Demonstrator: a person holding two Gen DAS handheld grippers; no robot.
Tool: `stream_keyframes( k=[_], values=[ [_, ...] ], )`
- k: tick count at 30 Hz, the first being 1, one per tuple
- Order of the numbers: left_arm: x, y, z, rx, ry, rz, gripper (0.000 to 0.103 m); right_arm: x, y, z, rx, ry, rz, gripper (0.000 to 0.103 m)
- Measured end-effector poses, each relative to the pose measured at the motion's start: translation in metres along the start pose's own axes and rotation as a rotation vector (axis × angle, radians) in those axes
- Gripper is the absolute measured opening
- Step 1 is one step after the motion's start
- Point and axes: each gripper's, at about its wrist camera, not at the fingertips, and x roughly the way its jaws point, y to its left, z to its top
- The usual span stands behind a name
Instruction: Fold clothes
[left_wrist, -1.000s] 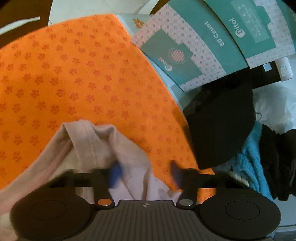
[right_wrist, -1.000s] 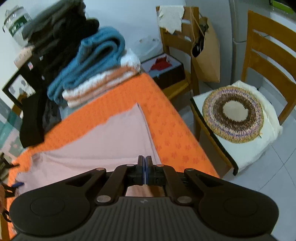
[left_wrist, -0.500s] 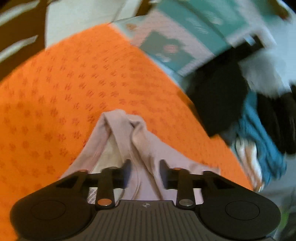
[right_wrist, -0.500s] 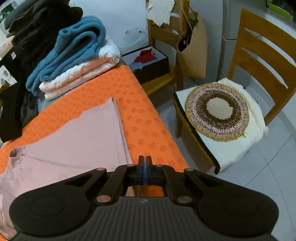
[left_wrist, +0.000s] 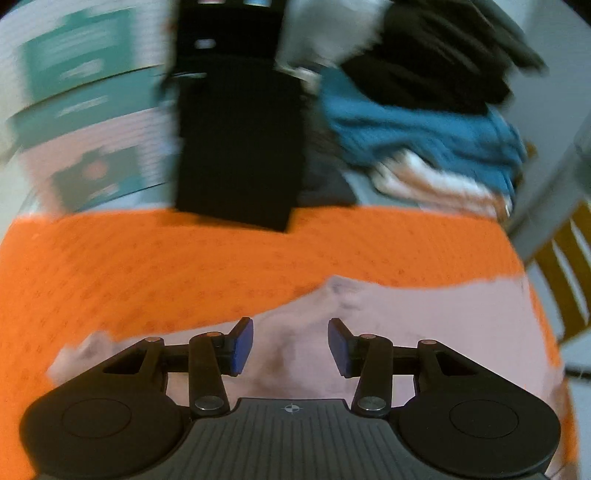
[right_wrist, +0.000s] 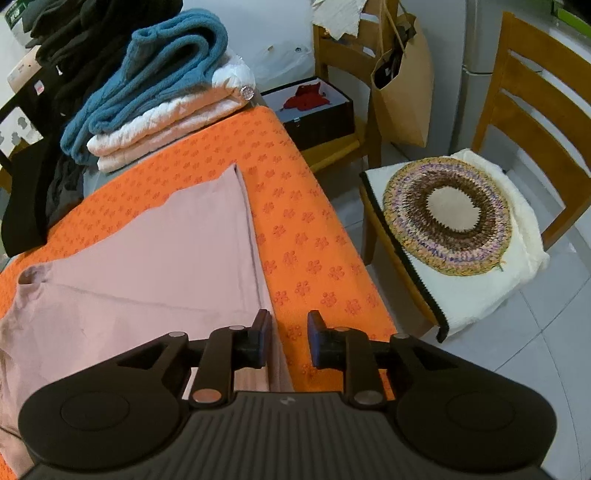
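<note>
A home dining corner: wooden chairs (right_wrist: 524, 122), crocheted seat cushion (right_wrist: 447, 218), stacked folded sweaters (right_wrist: 162, 92), orange tablecloth (right_wrist: 303, 236).

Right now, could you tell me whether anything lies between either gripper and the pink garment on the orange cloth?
Nothing visible does. The left gripper and the right gripper, jaws opening with nothing between them, hang right over the pink garment; the folded stack sits at the far end.

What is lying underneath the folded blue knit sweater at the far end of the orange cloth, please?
Under the blue sweater lies a folded white knit garment, stacked on the orange cloth. What lies beneath the white garment's folds is covered.
</note>
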Motion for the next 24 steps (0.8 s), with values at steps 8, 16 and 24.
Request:
stream_keyframes(
  k=[8,16,24],
  values=[
    [0.034,-0.028,0.005,0.171,0.005,0.014,0.047,-0.009,0.0,0.004,0.062,-0.028,0.036,0.03],
    [0.044,-0.031,0.0,0.209,0.023,0.029,0.038,0.0,0.006,-0.001,0.043,0.021,0.059,0.039],
    [0.049,-0.017,0.006,0.148,-0.018,0.007,0.007,0.011,0.013,0.004,0.0,0.009,0.061,0.005]
  ],
)
